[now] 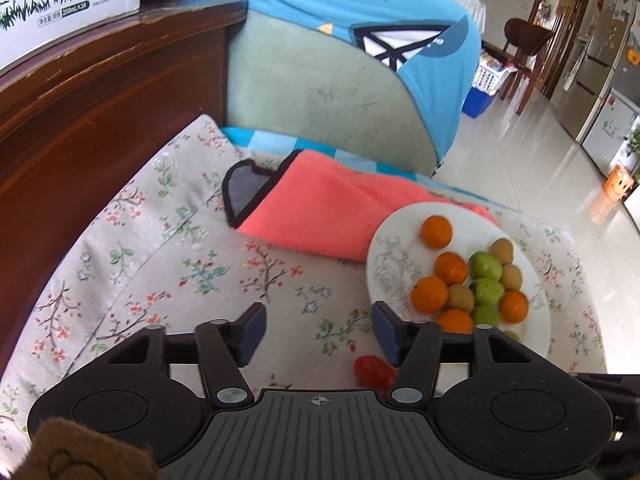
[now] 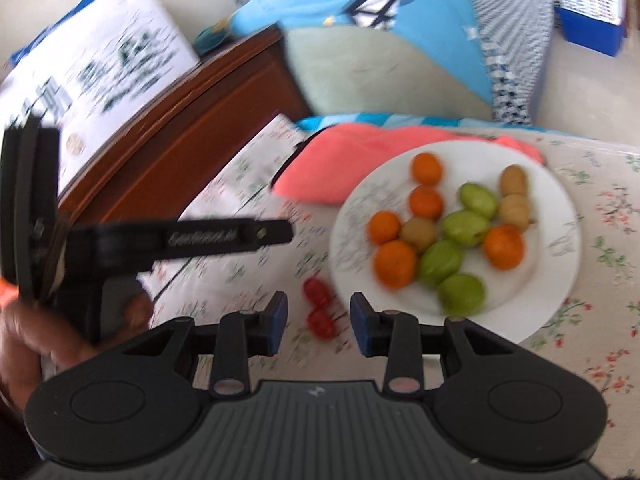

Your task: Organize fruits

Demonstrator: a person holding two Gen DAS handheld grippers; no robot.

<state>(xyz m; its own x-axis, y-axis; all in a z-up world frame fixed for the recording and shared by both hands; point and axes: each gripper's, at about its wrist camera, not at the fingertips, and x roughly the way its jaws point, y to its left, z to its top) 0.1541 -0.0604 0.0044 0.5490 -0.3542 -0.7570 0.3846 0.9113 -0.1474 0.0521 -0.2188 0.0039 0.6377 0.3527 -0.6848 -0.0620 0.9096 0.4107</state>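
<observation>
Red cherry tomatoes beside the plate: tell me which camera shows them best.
The right wrist view. Both red cherry tomatoes lie in full sight on the floral cloth, just left of the white plate, though slightly blurred. The left wrist view is sharper but shows only one red fruit, partly hidden behind the left gripper.

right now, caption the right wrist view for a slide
Open right gripper above two red fruits beside white plate.
</observation>
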